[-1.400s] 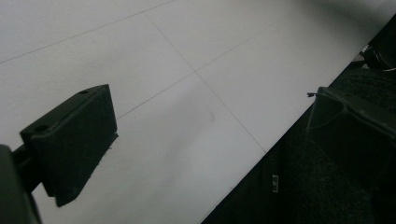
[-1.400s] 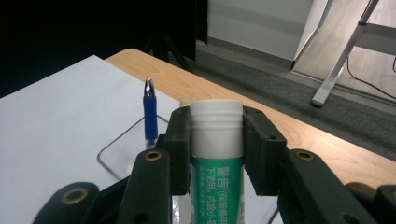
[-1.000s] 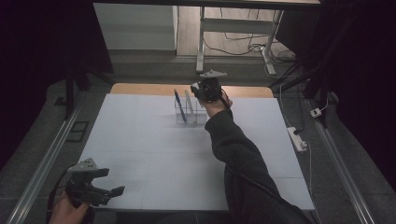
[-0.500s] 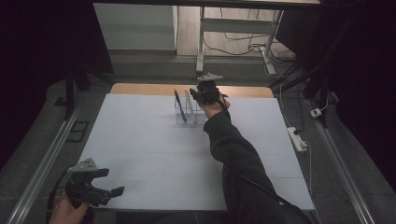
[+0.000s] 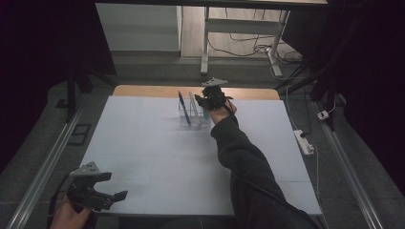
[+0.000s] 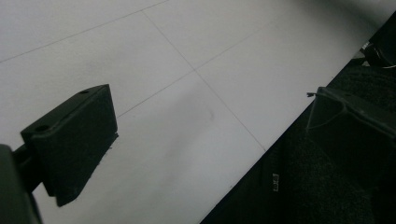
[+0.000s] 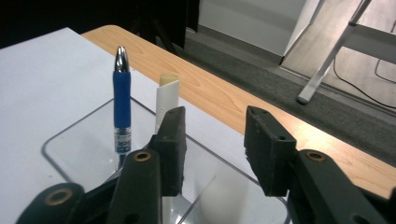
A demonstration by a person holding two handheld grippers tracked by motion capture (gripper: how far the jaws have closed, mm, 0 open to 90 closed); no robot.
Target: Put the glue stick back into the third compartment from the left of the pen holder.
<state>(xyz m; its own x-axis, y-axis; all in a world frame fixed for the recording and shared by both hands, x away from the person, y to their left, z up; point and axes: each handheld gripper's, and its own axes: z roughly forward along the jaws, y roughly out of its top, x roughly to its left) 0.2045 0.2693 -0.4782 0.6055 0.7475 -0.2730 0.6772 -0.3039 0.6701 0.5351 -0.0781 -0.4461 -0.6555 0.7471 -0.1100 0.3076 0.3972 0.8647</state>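
Note:
A clear plastic holder (image 5: 193, 119) stands near the table's far edge with a blue pen (image 5: 182, 108) and a white tube (image 5: 192, 102) upright in it. In the right gripper view the blue pen (image 7: 122, 105) and white tube (image 7: 166, 98) rise just left of my jaws, above the holder (image 7: 79, 144). My right gripper (image 5: 206, 101) hovers over the holder's right side. Its jaws (image 7: 215, 147) have just been opening, and nothing is between them. My left gripper (image 5: 107, 193) rests open at the near left corner; it (image 6: 201, 135) looks down on bare white table.
A white sheet (image 5: 157, 157) covers the table, with a wooden strip (image 5: 143, 90) along the far edge. A power strip (image 5: 304, 141) lies off the right edge. Metal rails (image 5: 43, 167) run down both sides. The person's dark sleeve (image 5: 243, 162) crosses the right half.
The right gripper's jaws stand wider apart than before, still over the holder. The left gripper has not moved.

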